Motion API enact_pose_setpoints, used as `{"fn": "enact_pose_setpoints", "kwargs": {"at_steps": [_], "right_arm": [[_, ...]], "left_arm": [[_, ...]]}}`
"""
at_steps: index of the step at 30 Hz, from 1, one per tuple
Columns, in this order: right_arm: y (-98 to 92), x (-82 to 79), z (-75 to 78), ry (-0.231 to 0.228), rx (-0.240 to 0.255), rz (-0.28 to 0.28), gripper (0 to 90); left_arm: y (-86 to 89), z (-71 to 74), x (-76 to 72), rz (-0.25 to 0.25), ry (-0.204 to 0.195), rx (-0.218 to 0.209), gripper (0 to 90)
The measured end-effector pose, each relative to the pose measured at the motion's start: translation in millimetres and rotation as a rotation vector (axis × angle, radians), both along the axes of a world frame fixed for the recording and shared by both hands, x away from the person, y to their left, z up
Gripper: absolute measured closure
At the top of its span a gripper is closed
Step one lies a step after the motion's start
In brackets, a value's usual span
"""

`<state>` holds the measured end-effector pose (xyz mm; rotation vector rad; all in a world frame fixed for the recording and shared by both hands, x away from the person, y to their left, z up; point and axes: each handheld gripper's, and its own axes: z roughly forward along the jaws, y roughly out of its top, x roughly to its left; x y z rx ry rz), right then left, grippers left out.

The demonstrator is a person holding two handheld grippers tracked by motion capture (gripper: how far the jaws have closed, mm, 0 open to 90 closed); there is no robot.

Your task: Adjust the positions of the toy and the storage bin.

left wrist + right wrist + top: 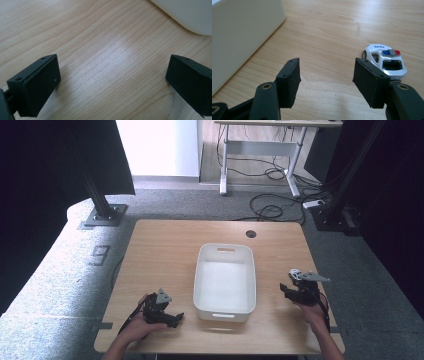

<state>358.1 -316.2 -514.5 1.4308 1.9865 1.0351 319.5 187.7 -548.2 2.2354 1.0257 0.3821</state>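
Observation:
A white toy police car (pixel 385 60) with a red and blue light bar stands on the wooden table (pixel 165 250), just ahead of my right gripper (pixel 325 80) and off to the right of its right jaw. That gripper is open, with bare wood between its jaws. From above, the car (pixel 295 273) sits near the table's right edge, beside the right gripper (pixel 286 288). My left gripper (pixel 176 318) rests low at the front left, pointing toward the white bin (pixel 225 312). Its jaws stand wide open over bare wood (pixel 112 82).
The white bin sits mid-table with nothing inside; its wall shows at the left in the right gripper view (pixel 239 37) and its corner (pixel 190 15) in the left gripper view. A round cable hole (pixel 251 234) lies at the table's far side.

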Motion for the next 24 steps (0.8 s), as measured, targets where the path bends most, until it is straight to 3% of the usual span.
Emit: {"fn": "enact_pose_setpoints", "kwargs": {"at_steps": [9, 18, 24], "right_arm": [[-10.2, 1.4, -0.5, -0.020, -0.020, -0.024, 38.4], [-20.2, 3.4, -3.1, -0.004, -0.030, -0.034, 37.9], [-28.5, 2.8, -2.5, -0.012, -0.016, -0.048, 37.8]], "left_arm": [[0.0, 0.0, 0.0, 0.000, 0.000, 0.000, 0.0], [0.0, 0.0, 0.0, 0.000, 0.000, 0.000, 0.0], [0.0, 0.0, 0.0, 0.000, 0.000, 0.000, 0.0]]}}
